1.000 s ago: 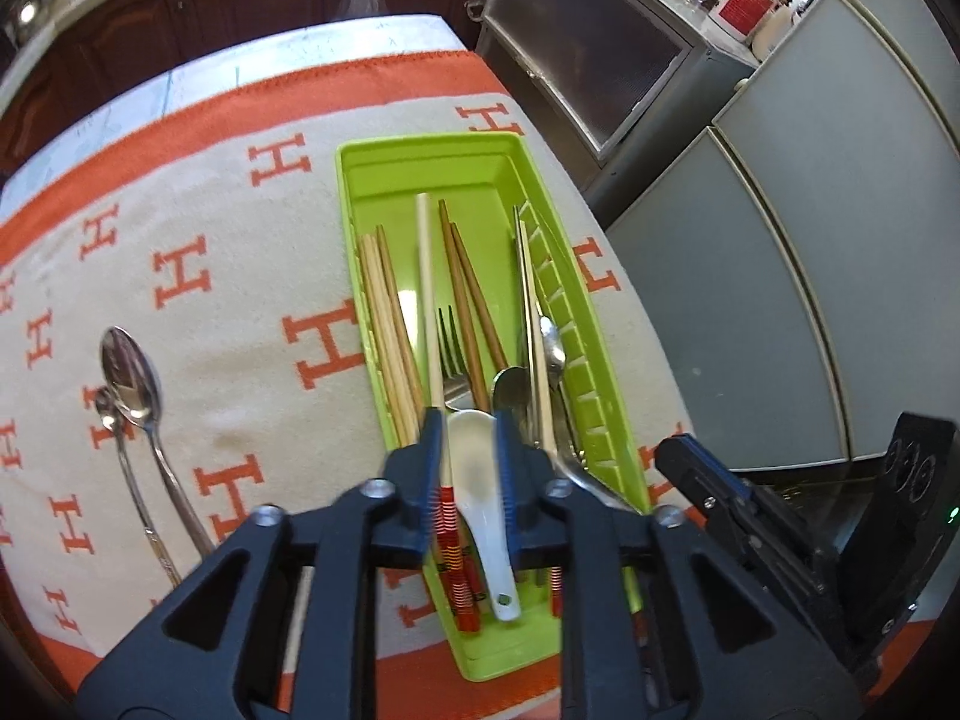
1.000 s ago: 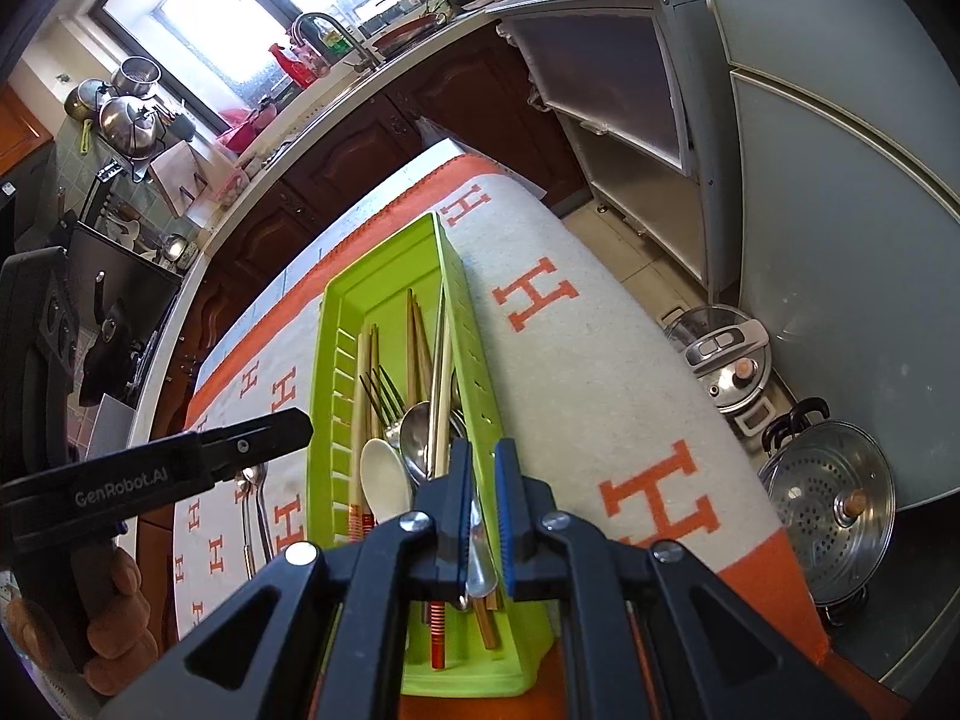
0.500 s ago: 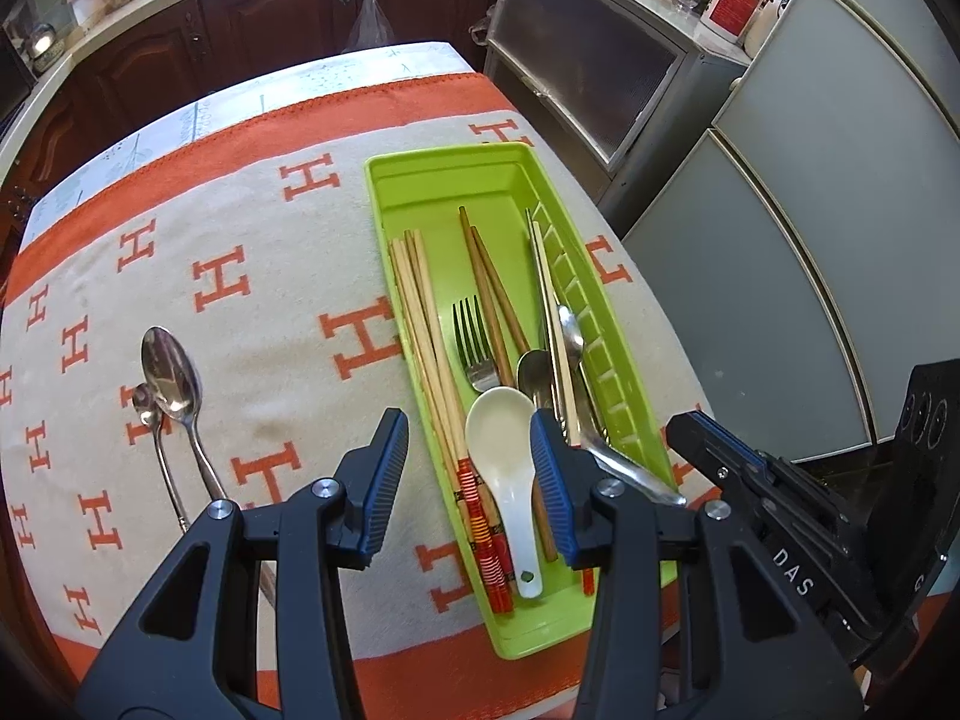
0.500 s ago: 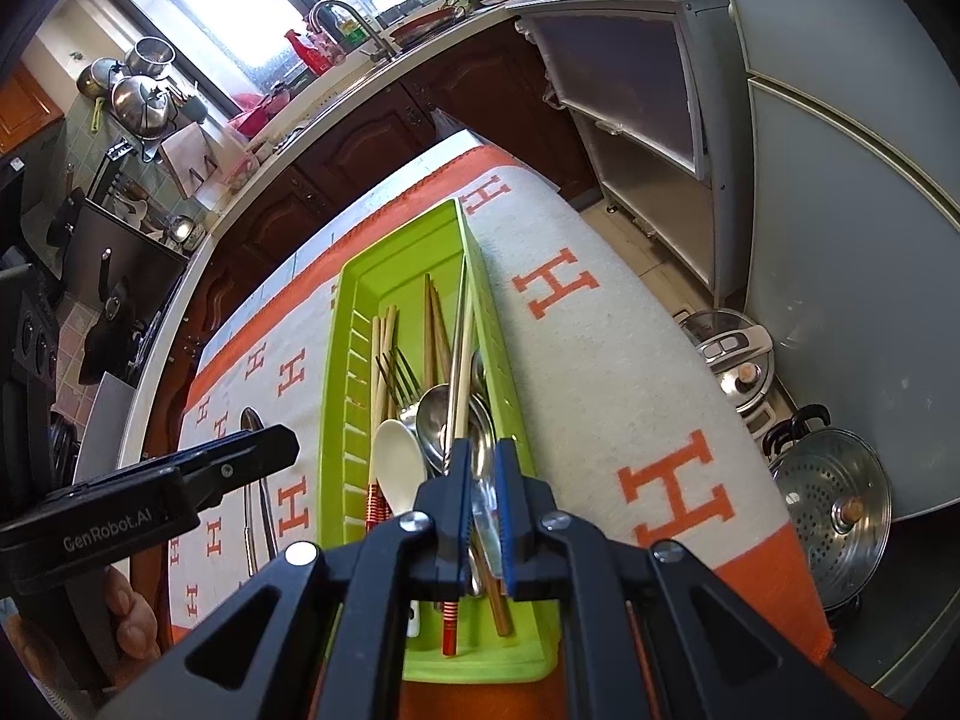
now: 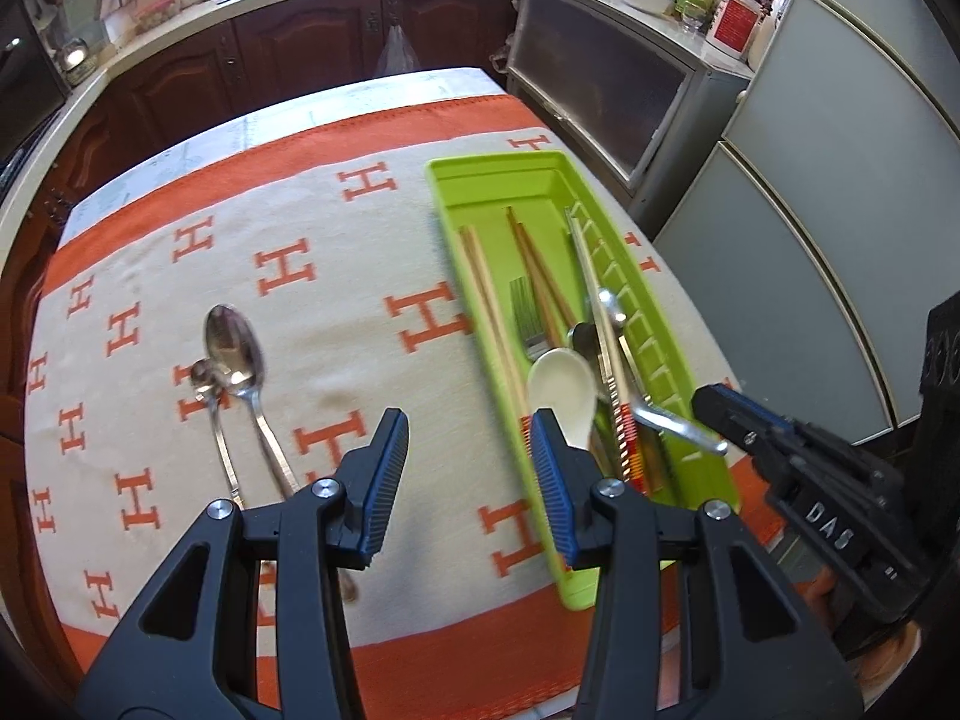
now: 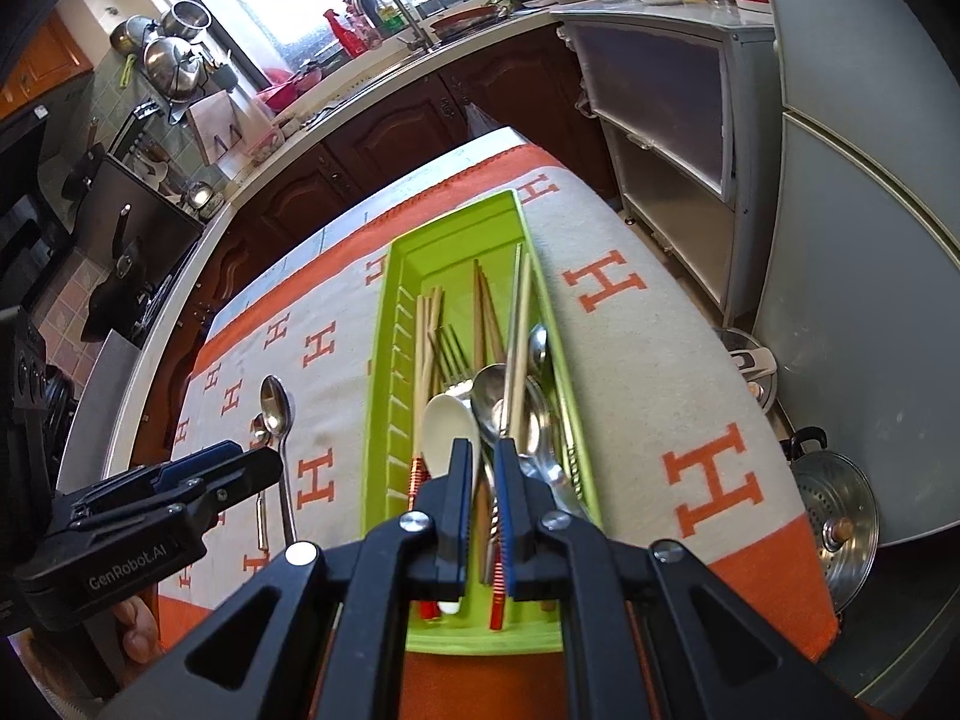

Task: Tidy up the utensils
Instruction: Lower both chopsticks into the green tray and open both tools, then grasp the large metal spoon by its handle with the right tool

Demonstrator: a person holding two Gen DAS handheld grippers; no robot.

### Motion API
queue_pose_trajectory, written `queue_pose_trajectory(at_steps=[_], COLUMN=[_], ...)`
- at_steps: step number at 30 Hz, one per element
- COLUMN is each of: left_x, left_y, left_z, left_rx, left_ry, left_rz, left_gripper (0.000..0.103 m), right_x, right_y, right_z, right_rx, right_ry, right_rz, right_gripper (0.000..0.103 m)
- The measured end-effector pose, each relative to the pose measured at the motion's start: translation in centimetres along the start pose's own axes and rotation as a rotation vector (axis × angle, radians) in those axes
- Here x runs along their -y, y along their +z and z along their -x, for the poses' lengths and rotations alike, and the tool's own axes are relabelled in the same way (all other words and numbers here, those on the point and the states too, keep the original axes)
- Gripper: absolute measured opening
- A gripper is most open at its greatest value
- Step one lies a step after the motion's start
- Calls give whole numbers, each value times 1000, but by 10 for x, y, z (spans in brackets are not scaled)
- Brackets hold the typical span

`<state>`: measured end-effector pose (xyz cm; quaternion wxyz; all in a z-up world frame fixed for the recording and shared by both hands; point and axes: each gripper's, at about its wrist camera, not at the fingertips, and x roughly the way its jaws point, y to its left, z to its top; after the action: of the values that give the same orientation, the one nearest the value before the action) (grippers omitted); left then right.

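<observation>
A lime green tray (image 5: 480,180) lies on the right of the orange and cream cloth. It holds wooden chopsticks (image 5: 486,300), a fork (image 5: 525,312), metal spoons and a white ceramic spoon (image 5: 564,387). Two metal spoons (image 5: 234,348) lie side by side on the cloth to the left. My left gripper (image 5: 468,480) is open and empty, above the cloth just left of the tray's near end. Seen from the right wrist, my right gripper (image 6: 485,480) hovers shut over the tray's (image 6: 456,240) near end, above the white spoon (image 6: 450,426), with nothing seen in its grip.
A grey cabinet (image 5: 600,96) and tall grey doors stand to the right of the table. A steel steamer pot (image 6: 834,522) sits on the floor beyond the table's right edge. Dark kitchen cupboards run along the far side.
The left gripper opened and let go of the white spoon, which now lies in the tray. It then drew back and to the left over the cloth. The right gripper stayed shut.
</observation>
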<state>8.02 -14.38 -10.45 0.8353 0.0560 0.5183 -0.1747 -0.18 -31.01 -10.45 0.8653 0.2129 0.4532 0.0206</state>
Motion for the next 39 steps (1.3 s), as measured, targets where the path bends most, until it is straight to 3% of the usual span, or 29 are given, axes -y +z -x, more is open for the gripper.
queue_pose_trajectory(at_steps=[11,23,31,39], left_x=[-54,-119,-180,-230], left_y=[-30,-50,-70,-91], left_z=[28,33,25,14], left_rx=[69,107,83,36], left_ry=[33,148,241,229], left_rz=[59,124,211,336], left_gripper=[39,39,39,39], right_x=[-52,-129,-170,-174], right_y=[-1,1,3,-2], right_z=[-6,-43,-97,-163], right_rx=[-18,-101,-239,-401], right_ry=[-18,16,130,170], right_rz=[137,334,388,328], right_gripper=[7,8,7,8])
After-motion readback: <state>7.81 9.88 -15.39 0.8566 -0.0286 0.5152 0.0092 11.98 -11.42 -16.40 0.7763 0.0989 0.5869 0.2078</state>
